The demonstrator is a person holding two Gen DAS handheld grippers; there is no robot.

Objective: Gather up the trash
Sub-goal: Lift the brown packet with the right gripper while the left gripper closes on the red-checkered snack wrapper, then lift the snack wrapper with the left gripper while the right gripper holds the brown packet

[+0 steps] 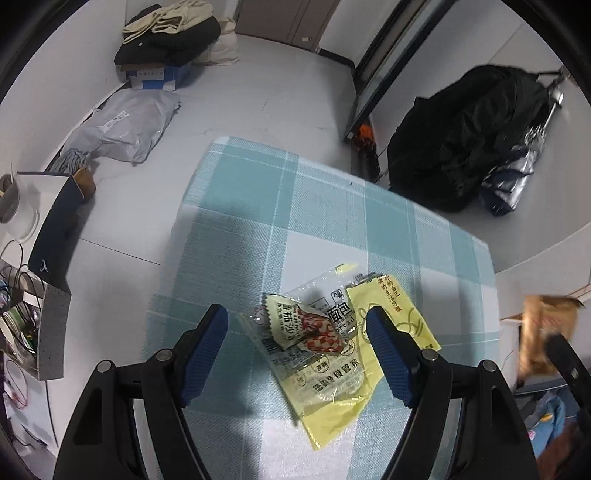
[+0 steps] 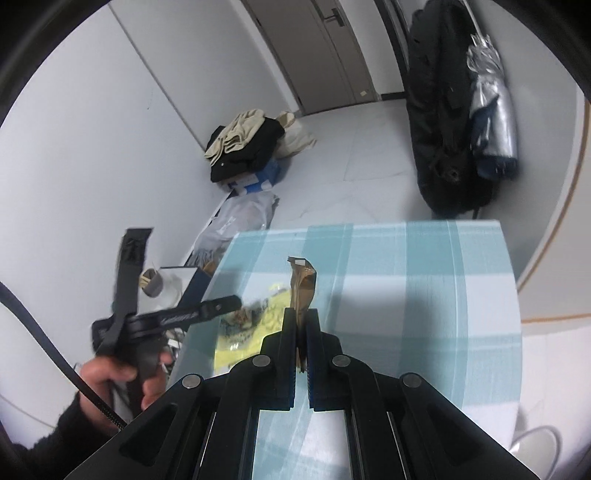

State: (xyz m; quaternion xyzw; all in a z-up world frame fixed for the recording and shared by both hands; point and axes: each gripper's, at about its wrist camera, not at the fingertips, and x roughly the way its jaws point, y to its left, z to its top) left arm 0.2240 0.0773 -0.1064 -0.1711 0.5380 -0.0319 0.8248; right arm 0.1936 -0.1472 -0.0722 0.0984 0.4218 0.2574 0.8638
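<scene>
Left gripper (image 1: 295, 330): blue ribbed pads spread wide, holding nothing, straddling two wrappers on the checked-cloth counter (image 1: 332, 206). One flat yellow plastic wrapper (image 1: 332, 384) lies under one crumpled red-patterned packet (image 1: 314, 328). Right gripper (image 2: 301, 325): clamped on one upright, creased brown wrapper (image 2: 303, 284), above the counter's middle.

"面包" on wrapper (image 1: 334, 343) (partly "Bread")

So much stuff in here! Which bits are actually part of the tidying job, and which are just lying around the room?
Part of the job:
yellow wrapper on the checked table
small sauce packet on top of it
brown wrapper, pinched in the right tool
left tool, open over the wrappers

Just lying about:
clothes pile
grey parcel bag
black coat
</scene>
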